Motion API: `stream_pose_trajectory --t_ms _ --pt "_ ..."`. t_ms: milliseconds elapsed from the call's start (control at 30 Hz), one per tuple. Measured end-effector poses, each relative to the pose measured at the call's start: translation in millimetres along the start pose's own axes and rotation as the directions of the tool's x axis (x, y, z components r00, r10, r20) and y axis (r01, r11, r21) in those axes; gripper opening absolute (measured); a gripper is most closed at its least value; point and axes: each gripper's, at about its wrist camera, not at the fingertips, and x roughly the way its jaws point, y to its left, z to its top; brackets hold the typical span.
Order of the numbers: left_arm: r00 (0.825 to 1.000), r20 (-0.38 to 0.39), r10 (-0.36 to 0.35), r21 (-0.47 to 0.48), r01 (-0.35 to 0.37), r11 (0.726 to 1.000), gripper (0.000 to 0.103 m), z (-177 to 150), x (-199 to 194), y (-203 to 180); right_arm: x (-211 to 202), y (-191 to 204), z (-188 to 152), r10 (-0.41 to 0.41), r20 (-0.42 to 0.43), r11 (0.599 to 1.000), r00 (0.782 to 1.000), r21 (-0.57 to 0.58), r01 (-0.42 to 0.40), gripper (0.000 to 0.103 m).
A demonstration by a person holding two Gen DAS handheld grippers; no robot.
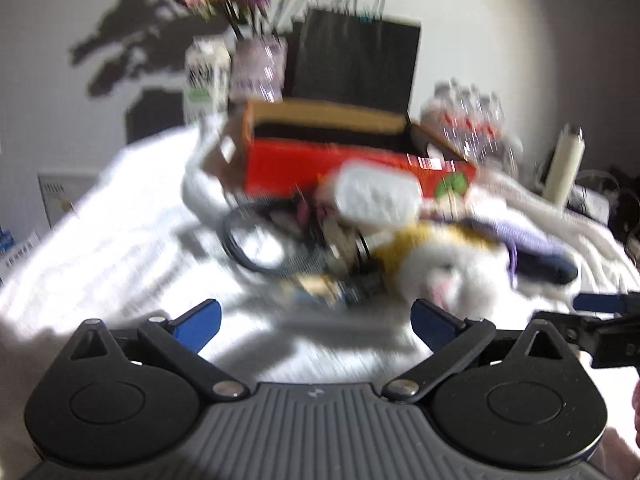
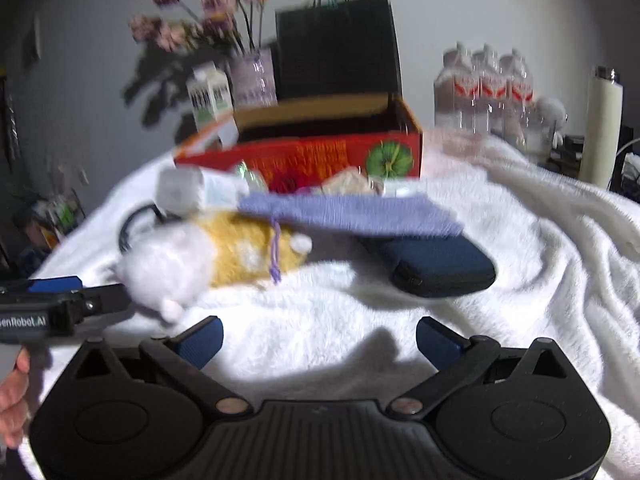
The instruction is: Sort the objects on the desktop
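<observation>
Both grippers, left (image 1: 316,326) and right (image 2: 319,342), hover with jaws spread wide and empty over the white blanket (image 2: 520,240). Beyond lie a plush toy (image 2: 208,264), navy case (image 2: 440,266) and lavender cloth (image 2: 348,214), then the open red box (image 2: 320,156).

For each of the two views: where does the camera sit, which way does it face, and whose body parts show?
Left wrist: behind the open left tool, facing the red box; the right tool shows at right.
Right wrist: behind the open right tool, facing the same box; the left tool and a hand show at left.
Shared: box, plush toy, black bag.
</observation>
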Motion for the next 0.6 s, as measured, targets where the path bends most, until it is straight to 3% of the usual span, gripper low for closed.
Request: stream_pose_trajectory --t_ms 167,233,333,400,467,533,567,600 --pt "0.999 0.030 0.015 -0.006 -0.015 1.000 0.103 36 17 -1 -11 2 22 -0.006 0.092 1.000 0.996 -0.022 0.008 0.102" --pt "0.999 0.044 -0.010 0.014 0.010 1.000 0.103 49 27 -11 -4 0 35 -0.026 0.110 0.999 0.994 -0.017 0.028 0.101" --pt "0.998 0.021 -0.054 0.057 0.053 0.997 0.103 63 51 -27 13 -8 49 -0.085 0.102 0.996 0.991 -0.020 0.087 0.094" --pt "0.999 0.010 -0.031 0.068 0.031 0.997 0.102 68 67 -37 25 -15 57 -0.131 0.114 0.990 0.985 -0.044 0.137 0.094" --pt "1.000 -0.008 -0.027 0.088 0.028 0.996 0.100 70 80 -46 42 -29 65 -0.161 0.070 0.986 0.985 -0.034 0.163 0.090" --pt "0.998 -0.031 -0.057 0.110 0.061 0.992 0.087 71 91 -51 56 -43 68 -0.160 0.023 0.987 0.987 0.005 0.160 0.086" --pt "0.997 -0.031 -0.064 0.116 0.067 0.991 0.071 69 95 -53 63 -48 67 -0.140 0.005 0.990 0.990 0.016 0.140 0.080" --pt "0.998 -0.047 -0.051 0.118 0.056 0.991 0.067 69 100 -54 68 -51 66 -0.119 -0.010 0.992 0.993 0.026 0.120 0.070"
